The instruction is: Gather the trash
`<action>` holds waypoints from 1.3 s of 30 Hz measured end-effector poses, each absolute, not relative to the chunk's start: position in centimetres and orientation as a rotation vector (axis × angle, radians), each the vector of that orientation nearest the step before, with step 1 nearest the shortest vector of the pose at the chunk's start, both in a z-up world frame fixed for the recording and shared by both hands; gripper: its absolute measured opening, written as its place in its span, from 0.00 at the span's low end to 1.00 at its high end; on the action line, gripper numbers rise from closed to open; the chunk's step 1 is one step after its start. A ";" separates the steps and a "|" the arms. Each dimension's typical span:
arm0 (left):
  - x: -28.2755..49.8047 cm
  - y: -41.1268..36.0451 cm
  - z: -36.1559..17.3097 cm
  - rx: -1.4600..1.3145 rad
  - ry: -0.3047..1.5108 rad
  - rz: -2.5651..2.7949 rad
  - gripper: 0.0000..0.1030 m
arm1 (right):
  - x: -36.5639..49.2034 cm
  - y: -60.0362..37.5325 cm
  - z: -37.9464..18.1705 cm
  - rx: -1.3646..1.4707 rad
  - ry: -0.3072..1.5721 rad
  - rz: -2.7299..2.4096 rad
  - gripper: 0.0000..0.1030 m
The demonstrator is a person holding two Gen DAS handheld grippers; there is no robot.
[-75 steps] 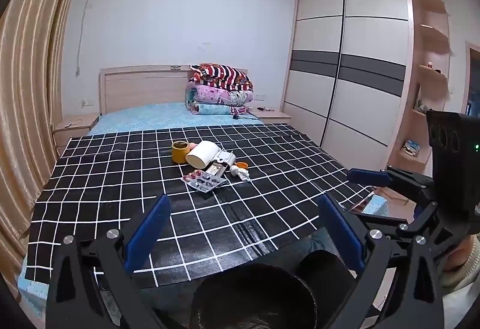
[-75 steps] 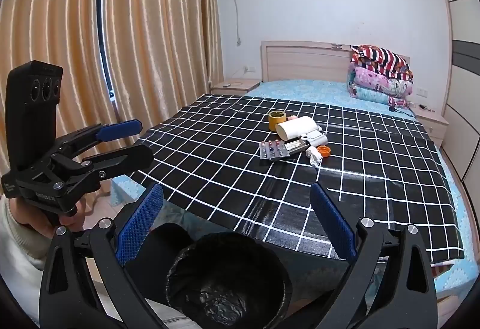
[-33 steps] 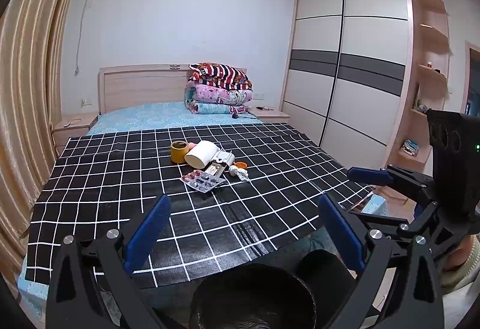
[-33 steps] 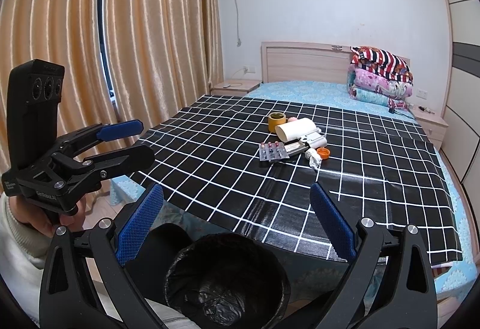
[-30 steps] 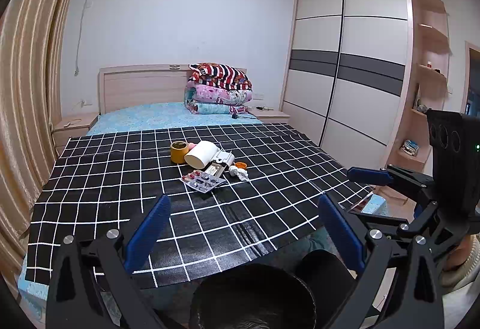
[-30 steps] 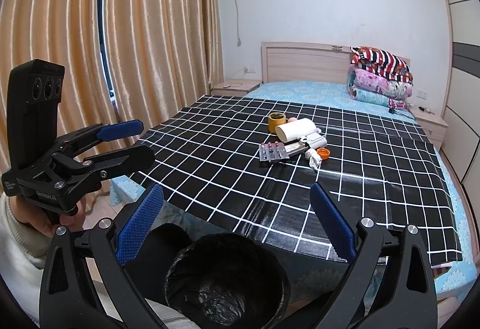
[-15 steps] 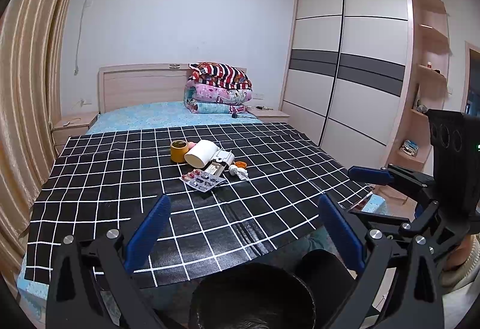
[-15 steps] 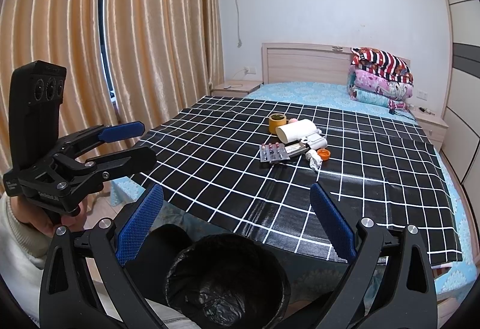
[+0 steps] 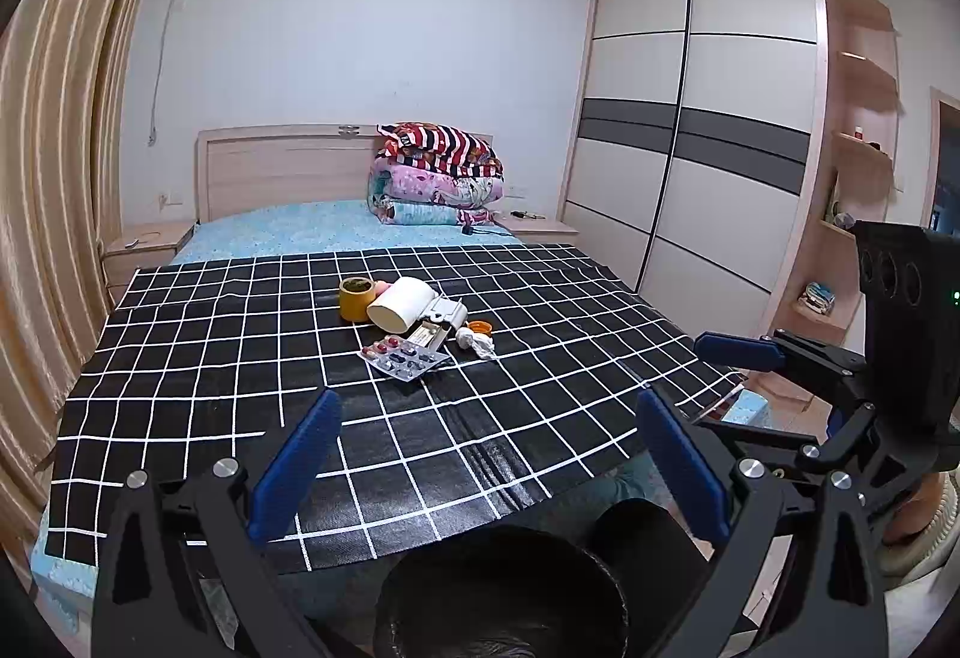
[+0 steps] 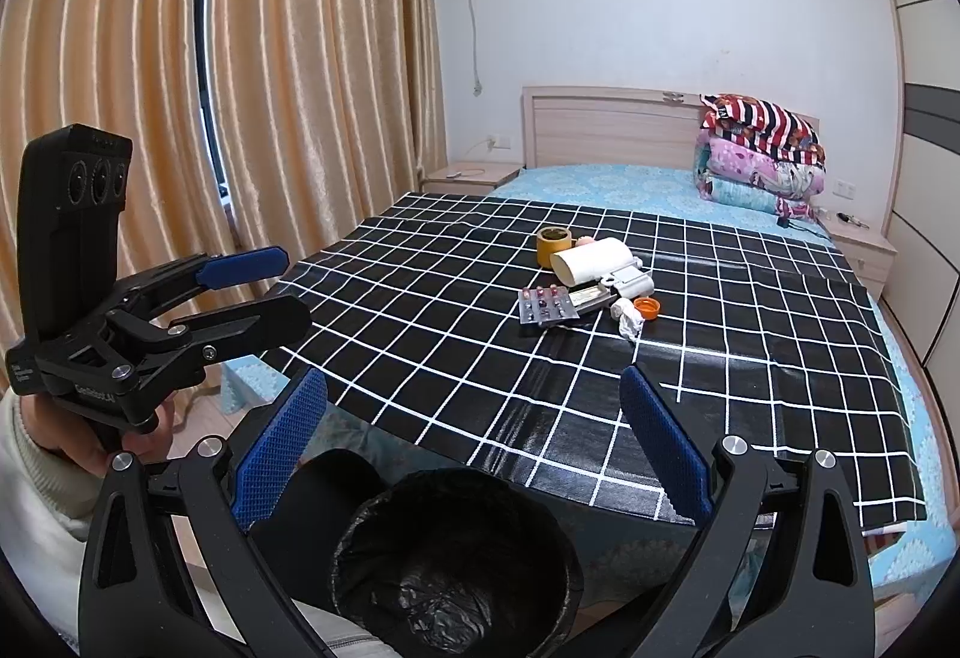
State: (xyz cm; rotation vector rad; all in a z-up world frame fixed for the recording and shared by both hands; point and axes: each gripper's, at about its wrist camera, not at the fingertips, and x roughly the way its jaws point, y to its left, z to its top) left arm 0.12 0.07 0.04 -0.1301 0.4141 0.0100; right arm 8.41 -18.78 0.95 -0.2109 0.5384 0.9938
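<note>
The trash lies in one small cluster near the middle of the black checked cloth [image 9: 198, 358] on the bed, well apart from both claws: a blister pack [image 9: 404, 358] of coloured pills nearest the foot edge; a flat box [image 9: 429, 337] just behind it, touching it; a crumpled tissue [image 9: 474, 343] just beside that, toward the wardrobe side, with an orange cap [image 9: 479, 326] right behind it; a white roll [image 9: 401, 304] lying on its side with a small white case [image 9: 447, 311] against it; a yellow cup [image 9: 357, 298] standing upright at the far end of the cluster, next to the roll, with something small and pink behind it that is too small to tell.

A bin [image 10: 456, 562] lined with a black bag stands on the floor off the foot edge of the bed, open mouth up, low in both views; its inside shows only crumpled liner.

The left claw [image 9: 486, 472] is spread wide with nothing between its blue pads, above the bin and pointing up the bed; in the right wrist view it hangs off the curtain-side foot corner, gripped by a hand [image 10: 90, 442] in a pale sleeve; the right claw [image 10: 474, 442] is equally wide apart and holds nothing, also above the bin.

Folded quilts [image 9: 438, 175] are stacked at the headboard on the bare blue sheet; a wardrobe [image 9: 684, 130] fills the wall on one side, curtains [image 10: 180, 88] the other.
</note>
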 end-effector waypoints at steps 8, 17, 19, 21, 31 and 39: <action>1.3 0.7 -0.4 -0.149 0.440 0.016 0.92 | 9.7 -18.6 0.8 -0.214 0.540 0.966 0.96; 5.4 2.5 -2.1 -0.187 0.509 0.031 0.92 | 13.6 -18.1 0.4 -0.186 0.562 0.921 0.96; 6.6 2.7 -2.5 -0.182 0.522 0.032 0.92 | 14.6 -17.8 0.1 -0.186 0.571 0.909 0.96; 8.1 3.0 -3.0 -0.180 0.542 0.034 0.92 | 15.5 -17.4 -0.2 -0.191 0.580 0.898 0.96; 14.8 4.2 -5.8 -0.203 0.632 0.045 0.92 | 20.0 -15.5 -2.1 -0.195 0.626 0.860 0.96; 19.7 5.7 -8.2 -0.211 0.693 0.067 0.92 | 23.6 -14.8 -4.0 -0.181 0.680 0.817 0.96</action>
